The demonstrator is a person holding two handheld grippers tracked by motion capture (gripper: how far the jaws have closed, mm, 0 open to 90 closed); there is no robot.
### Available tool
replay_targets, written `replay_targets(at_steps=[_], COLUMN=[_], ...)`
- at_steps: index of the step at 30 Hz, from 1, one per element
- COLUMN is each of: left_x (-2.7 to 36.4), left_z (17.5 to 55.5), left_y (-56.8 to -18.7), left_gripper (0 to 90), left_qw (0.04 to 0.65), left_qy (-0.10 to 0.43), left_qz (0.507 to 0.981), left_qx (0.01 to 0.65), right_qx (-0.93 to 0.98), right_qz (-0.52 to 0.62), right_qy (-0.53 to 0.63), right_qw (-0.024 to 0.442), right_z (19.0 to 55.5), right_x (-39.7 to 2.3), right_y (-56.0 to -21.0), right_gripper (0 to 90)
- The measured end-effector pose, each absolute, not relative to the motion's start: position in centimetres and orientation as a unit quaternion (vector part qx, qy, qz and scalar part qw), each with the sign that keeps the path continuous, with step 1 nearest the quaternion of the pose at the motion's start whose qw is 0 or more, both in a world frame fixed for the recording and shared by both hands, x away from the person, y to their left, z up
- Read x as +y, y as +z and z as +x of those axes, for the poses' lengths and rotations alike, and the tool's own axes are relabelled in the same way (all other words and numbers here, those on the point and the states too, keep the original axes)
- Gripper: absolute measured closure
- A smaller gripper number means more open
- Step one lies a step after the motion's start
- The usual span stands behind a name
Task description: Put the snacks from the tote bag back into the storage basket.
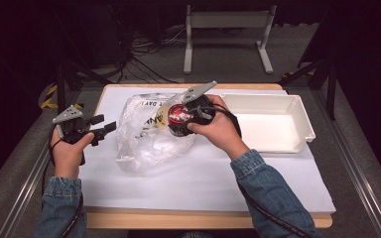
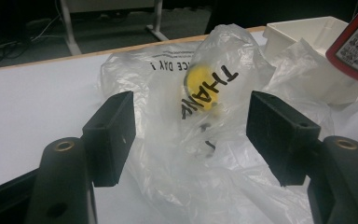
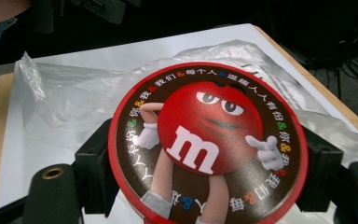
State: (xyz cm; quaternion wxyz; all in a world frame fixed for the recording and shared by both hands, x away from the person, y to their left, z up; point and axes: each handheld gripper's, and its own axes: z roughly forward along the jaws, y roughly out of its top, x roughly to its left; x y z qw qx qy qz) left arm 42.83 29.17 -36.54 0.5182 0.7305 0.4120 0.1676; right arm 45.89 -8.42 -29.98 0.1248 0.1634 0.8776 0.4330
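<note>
Here the right gripper (image 1: 182, 118) is clamped on a round red M&M's candy tin (image 3: 205, 142), a jaw on each side of it, lifted just above the crumpled clear plastic bag (image 1: 146, 133) near the middle of the white-covered table (image 1: 203, 183). The left gripper (image 1: 105, 130) hangs beside the bag with its jaws apart and nothing between them. Beyond sits the white tray (image 1: 300, 116). I judge the smooth round tin could twist or slip from the jaws, or catch the loose plastic and drag the bag along
</note>
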Motion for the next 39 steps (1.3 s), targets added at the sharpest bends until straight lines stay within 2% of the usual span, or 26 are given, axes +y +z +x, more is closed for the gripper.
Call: replay_targets(at_steps=[17, 39], left_x=[28.8, 28.8], left_z=[43.1, 43.0], left_y=[-36.5, -36.3], left_gripper=[31.8, 30.0], left_qw=[0.525, 0.529], left_qy=[0.161, 0.16], left_qz=[0.734, 0.737], left_qx=[0.4, 0.388], right_qx=[0.867, 0.856], right_qz=[0.199, 0.231], right_qy=[0.436, 0.441], right_qw=[0.137, 0.141], right_z=[47.4, 49.1], right_x=[-14.1, -19.5], right_y=[-28.2, -28.0], right_gripper=[24.9, 24.9])
